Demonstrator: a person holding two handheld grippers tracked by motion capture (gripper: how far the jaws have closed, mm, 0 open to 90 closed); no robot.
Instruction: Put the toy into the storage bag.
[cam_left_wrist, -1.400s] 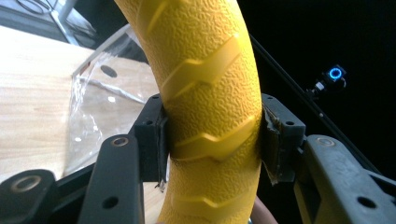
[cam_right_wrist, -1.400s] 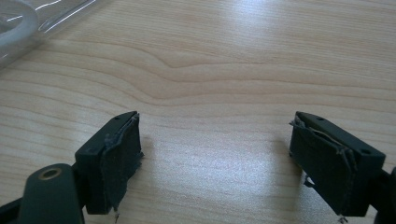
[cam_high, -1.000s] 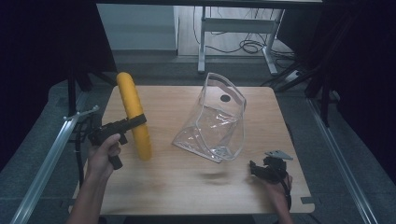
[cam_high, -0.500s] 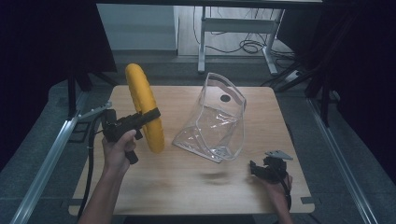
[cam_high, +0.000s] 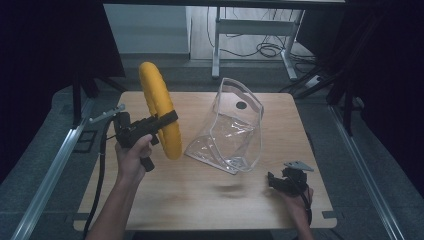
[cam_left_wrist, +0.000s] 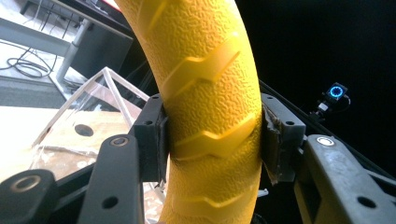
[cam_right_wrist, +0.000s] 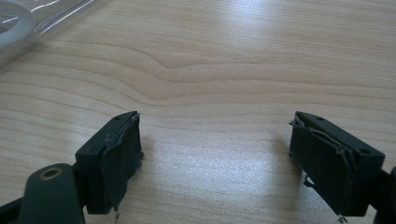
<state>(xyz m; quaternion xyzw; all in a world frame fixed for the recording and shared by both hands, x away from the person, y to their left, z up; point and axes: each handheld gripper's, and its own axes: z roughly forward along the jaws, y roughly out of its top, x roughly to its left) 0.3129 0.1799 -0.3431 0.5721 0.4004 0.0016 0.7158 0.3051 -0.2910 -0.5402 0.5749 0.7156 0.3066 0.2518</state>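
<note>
The yellow ring (cam_high: 159, 110), a textured hoop with raised chevron ribs, is clamped across its rim by the left gripper (cam_high: 169, 119) and is held upright in the air above the left part of the wooden table (cam_high: 200, 200), just beside the clear plastic bag (cam_high: 232, 130). In the left gripper view the ring (cam_left_wrist: 215, 107) is seen pinched between both pads, which bear on opposite sides of the curved rim, and the bag (cam_left_wrist: 88, 126) is seen behind it. The right gripper (cam_high: 285, 181) is rested low at the near right corner of the table, with its jaws spread wide and nothing between them; bare wood grain (cam_right_wrist: 210, 70) is seen between the pads. Several faults are judged possible from this state. Because the ring is gripped at one point low on its rim, with most of it standing above the jaws, it may pivot about the pads if the hand is tilted or moved sharply. Slippage may be encouraged by the frayed pad facing visible on the jaws. The bag is thin, stands unsupported, and is not restrained by the right gripper, so it may be pushed over, collapsed or slid along the table if it is struck by the ring. The position of the bag's opening cannot be determined with certainty, so any insertion may be misaligned.
</note>
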